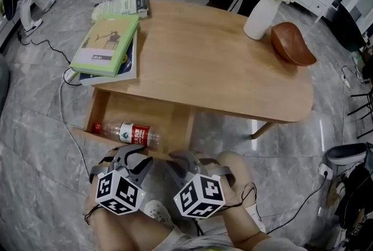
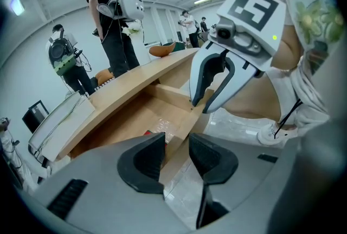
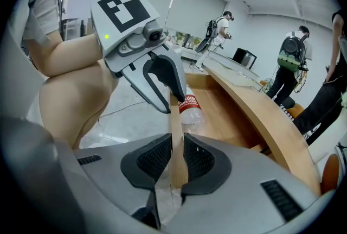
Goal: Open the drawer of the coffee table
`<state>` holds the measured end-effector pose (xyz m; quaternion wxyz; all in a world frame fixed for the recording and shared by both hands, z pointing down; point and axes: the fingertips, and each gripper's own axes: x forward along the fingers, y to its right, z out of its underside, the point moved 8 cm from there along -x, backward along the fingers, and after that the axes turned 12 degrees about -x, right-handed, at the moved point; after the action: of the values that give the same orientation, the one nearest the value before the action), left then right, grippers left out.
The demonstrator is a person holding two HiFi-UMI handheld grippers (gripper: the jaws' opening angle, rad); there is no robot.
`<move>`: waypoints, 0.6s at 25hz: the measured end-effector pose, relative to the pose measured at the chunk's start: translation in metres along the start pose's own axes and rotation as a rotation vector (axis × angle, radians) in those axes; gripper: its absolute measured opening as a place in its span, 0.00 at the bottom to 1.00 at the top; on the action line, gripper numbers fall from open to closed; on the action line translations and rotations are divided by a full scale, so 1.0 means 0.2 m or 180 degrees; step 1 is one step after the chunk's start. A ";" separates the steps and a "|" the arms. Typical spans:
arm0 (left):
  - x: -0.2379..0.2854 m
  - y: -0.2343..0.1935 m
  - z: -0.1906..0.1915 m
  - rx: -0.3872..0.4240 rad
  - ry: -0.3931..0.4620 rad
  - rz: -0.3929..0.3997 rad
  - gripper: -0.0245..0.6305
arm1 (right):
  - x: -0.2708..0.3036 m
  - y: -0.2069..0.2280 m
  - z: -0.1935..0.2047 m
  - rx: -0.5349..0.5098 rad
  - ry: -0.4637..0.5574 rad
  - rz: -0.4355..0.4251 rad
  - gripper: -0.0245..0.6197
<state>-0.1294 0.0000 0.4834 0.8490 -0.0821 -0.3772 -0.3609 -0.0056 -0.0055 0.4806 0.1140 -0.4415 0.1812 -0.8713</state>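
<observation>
The coffee table [image 1: 204, 63] has its wooden drawer [image 1: 137, 109] pulled out towards me, with a clear plastic bottle [image 1: 131, 133] with a red label lying inside. Both grippers are at the drawer's front panel [image 3: 174, 124]. My right gripper [image 3: 176, 159] is shut on the panel's top edge, both pads pressing the wood. My left gripper [image 2: 176, 154] straddles the same panel [image 2: 181, 132] with its jaws wide and a gap showing at the right pad. In the head view the left gripper [image 1: 125, 154] and the right gripper [image 1: 189, 158] sit side by side over my knees.
A stack of books [image 1: 108, 46] lies on the table's left end. A white vase with flowers [image 1: 262, 14] and a brown bowl [image 1: 291, 43] stand at its right. A cable [image 1: 64, 104] runs across the floor left of the drawer. People stand beyond the table.
</observation>
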 end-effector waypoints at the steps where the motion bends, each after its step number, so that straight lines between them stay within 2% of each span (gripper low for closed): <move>1: 0.00 0.00 0.00 -0.0005 -0.0003 0.0007 0.26 | 0.00 0.00 0.00 -0.0001 -0.0004 0.0003 0.15; 15: -0.02 0.04 0.03 -0.0034 -0.0157 0.0091 0.26 | -0.01 -0.07 0.00 0.0069 0.0089 0.0004 0.15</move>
<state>-0.1291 0.0104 0.4851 0.8441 -0.1009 -0.3948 -0.3485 -0.0046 0.0082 0.4848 0.1168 -0.4279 0.1735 -0.8793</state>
